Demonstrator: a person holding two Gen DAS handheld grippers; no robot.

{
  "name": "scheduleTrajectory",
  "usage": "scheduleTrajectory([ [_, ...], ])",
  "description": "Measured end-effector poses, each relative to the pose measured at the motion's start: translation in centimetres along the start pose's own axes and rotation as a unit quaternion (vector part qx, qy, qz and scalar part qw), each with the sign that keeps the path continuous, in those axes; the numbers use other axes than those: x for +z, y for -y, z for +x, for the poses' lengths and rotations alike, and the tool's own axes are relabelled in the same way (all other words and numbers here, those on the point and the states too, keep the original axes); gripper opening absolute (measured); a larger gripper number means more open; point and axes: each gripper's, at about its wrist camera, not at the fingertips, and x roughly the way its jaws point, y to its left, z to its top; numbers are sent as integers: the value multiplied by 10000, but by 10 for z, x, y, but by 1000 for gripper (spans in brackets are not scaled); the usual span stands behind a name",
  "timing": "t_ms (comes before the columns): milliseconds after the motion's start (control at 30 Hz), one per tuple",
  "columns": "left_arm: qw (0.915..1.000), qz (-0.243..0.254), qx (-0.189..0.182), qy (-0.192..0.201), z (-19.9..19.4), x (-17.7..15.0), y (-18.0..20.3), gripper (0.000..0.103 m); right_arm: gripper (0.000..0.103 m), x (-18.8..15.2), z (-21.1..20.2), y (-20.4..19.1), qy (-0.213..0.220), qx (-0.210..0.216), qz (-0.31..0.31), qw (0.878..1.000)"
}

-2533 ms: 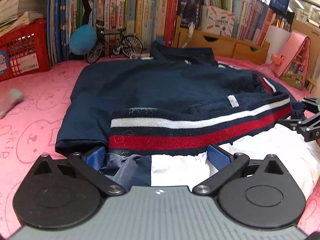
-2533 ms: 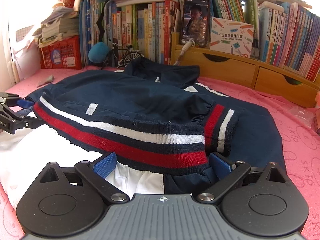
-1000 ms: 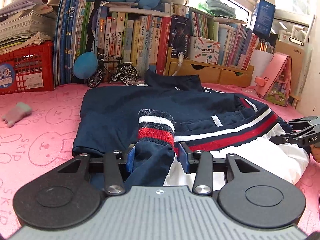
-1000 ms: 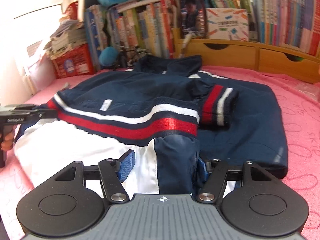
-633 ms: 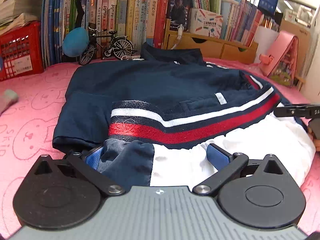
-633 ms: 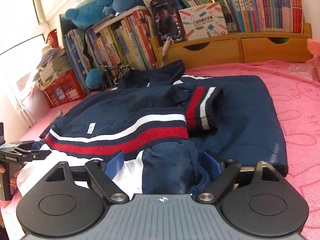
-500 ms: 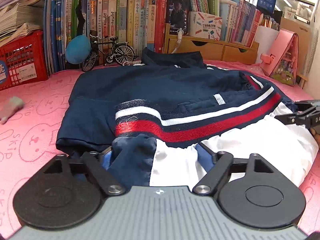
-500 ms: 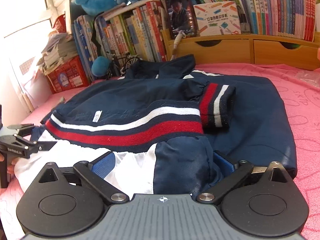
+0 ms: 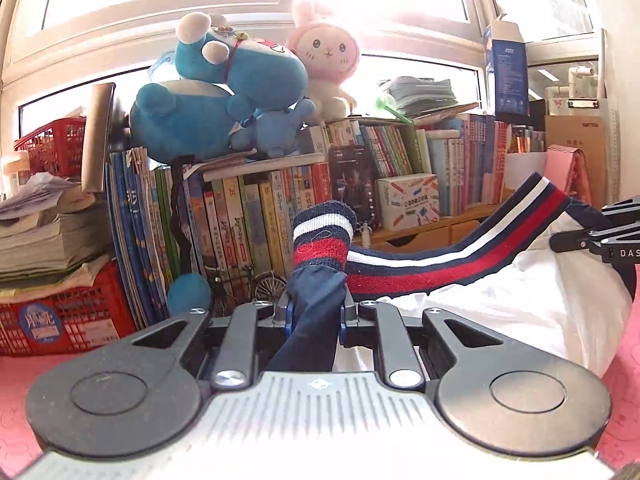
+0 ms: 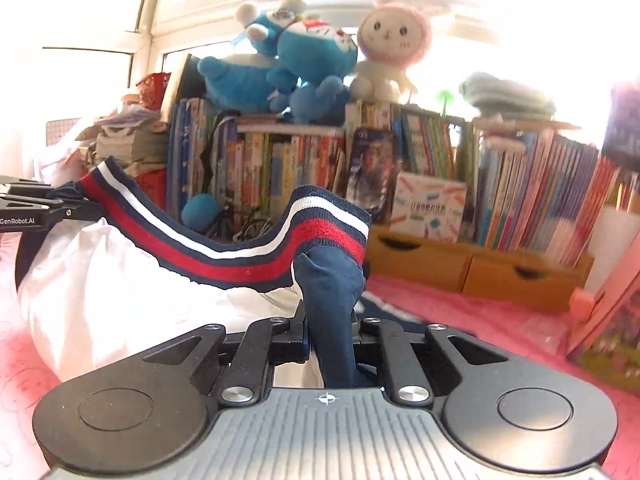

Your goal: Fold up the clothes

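Note:
A navy jacket with a red, white and navy striped hem (image 9: 448, 264) and white lining (image 9: 500, 304) hangs lifted between both grippers. In the left wrist view my left gripper (image 9: 315, 314) is closing, its jaws pinching a bunch of navy cloth (image 9: 316, 300) at the hem's left corner. The right gripper (image 10: 329, 330) is closing too, pressed on navy cloth (image 10: 332, 300) at the hem's right corner. The striped hem (image 10: 224, 252) sags between them with white lining (image 10: 120, 292) below. Each view shows the other gripper at its edge: the right one (image 9: 604, 236), the left one (image 10: 36, 208).
A pink blanket (image 10: 472, 312) covers the surface. Behind stand rows of books (image 9: 248, 224), a wooden drawer unit (image 10: 472, 264), a red basket (image 9: 60, 320), a toy bicycle (image 9: 256, 284), a blue ball (image 9: 188, 294) and plush toys (image 9: 224, 100). A pink case (image 10: 612, 312) is at the right.
Both grippers closed on the jacket's bottom corners and rose, lifting the striped hem and white lining off the blanket. The views tilted up toward the bookshelf and window.

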Motion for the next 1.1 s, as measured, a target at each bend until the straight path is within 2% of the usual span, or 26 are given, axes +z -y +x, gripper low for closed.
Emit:
scheduleTrajectory([
  [100,9996,68,194,-201,62,11,-9,20,16,23,52,9,3,-415,-113,9991],
  [200,9976,41,344,-596,114,-3,-17,20,16,24,111,12,-329,-649,-167,9972],
  [300,9939,24,444,-1010,156,-26,-21,20,16,6,166,18,-791,-677,-92,9945],
  [400,9897,16,536,-1331,180,-55,-29,26,18,-17,200,23,-1182,-644,38,9909],
  [467,9868,-36,550,-1523,190,-68,-36,37,20,-31,215,26,-1381,-593,113,9886],
  [500,9852,-145,516,-1630,194,-70,-40,39,25,-38,220,26,-1443,-587,115,9877],
  [533,9838,-281,499,-1701,197,-69,-45,46,32,-44,224,26,-1507,-590,98,9868],
  [567,9818,-393,522,-1784,201,-70,-49,61,35,-50,228,28,-1548,-600,131,9860],
  [600,9788,-517,610,-1884,205,-70,-53,69,44,-55,232,29,-1585,-610,172,9853],
  [633,9759,-632,719,-1960,207,-70,-57,82,54,-56,236,33,-1648,-669,318,9835],
  [667,9738,-696,784,-2018,209,-68,-60,88,60,-55,239,38,-1715,-736,482,9812],
  [700,9733,-762,824,-2004,205,-64,-62,87,74,-55,242,42,-1782,-803,646,9786],
  [733,9735,-844,865,-1944,198,-58,-65,86,79,-55,245,47,-1848,-869,809,9756],
  [767,9742,-970,919,-1819,187,-52,-67,84,79,-51,243,49,-1870,-913,862,9743],
  [833,9759,-1236,1074,-1444,153,-40,-69,84,78,-43,221,46,-1617,-1141,797,9770],
  [867,9781,-1174,1182,-1248,131,-35,-64,84,78,-39,206,41,-1425,-1272,654,9794],
  [1000,9859,-402,1487,-647,51,-42,-16,85,83,-35,133,3,-604,-1609,-325,9846],
  [1100,9855,118,1462,-852,26,-69,25,85,83,-40,92,-45,-337,-1388,-1268,9816],
])
